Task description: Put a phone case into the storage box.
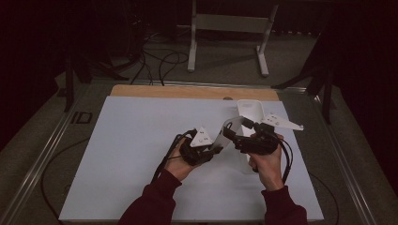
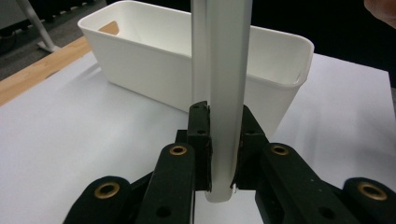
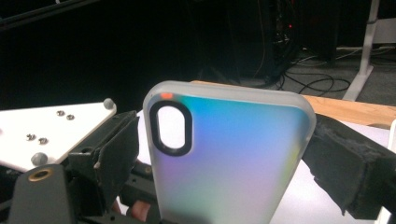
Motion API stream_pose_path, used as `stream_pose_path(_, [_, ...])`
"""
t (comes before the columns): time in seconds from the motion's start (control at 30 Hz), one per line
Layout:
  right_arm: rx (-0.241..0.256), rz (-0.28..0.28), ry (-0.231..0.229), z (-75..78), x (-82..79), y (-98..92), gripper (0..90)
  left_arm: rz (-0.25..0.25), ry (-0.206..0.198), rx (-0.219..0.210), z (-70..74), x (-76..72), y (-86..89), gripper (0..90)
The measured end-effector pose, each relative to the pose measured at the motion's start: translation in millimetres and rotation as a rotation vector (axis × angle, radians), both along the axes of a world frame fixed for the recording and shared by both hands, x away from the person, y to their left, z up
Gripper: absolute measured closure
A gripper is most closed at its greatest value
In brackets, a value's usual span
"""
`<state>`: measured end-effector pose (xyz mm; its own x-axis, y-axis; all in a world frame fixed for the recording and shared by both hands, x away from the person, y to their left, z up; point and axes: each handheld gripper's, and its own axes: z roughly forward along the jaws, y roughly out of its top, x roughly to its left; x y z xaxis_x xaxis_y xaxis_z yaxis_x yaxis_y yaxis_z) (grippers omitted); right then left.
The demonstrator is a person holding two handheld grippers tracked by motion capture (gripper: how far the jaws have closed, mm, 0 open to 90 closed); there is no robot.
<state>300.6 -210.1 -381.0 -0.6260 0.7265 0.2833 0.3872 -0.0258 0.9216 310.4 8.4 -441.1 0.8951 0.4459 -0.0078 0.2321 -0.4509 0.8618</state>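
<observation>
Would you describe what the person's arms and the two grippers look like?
Both forearms wear dark maroon sleeves. The left gripper and right gripper are black with brass-coloured pivot rivets, each topped by a pale three-cornered plate and trailing a black cable.

The white bin (image 1: 248,123) stands just behind both grippers; the table's (image 1: 122,154) left half lies open.

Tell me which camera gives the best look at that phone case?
The right gripper view: the phone case faces the camera, showing its iridescent back and oval camera cutout. The left gripper view shows it edge-on, clamped in the left gripper. In the high view it is a small pale strip.
</observation>
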Motion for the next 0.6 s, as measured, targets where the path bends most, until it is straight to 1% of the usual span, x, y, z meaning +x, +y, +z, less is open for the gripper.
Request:
stream_pose_path(0.07, [0.0, -0.005, -0.001, -0.5, 0.3, 0.7, 13.2, 0.0, 0.002, -0.003, -0.4, -1.0, -2.1, 80.7])
stream_pose_path(0.2, [0.003, -0.021, -0.002, -0.8, 0.3, 2.7, 14.1, -0.006, -0.002, 0.008, -1.3, -2.5, -5.9, 80.8])
stream_pose_path(0.23, [-0.004, -0.027, -0.004, -0.6, 0.0, 3.3, 14.7, -0.006, -0.003, 0.011, -1.6, -2.8, -6.9, 80.8])
stream_pose_path(0.43, [-0.022, -0.05, -0.028, 0.4, -2.2, 5.5, 16.2, -0.009, 0.009, -0.006, -2.0, -2.6, -9.0, 80.7])
stream_pose_path(0.6, [-0.028, -0.055, -0.041, 0.9, -3.1, 5.6, 16.5, -0.006, 0.007, -0.004, -1.5, -2.2, -9.4, 80.4])
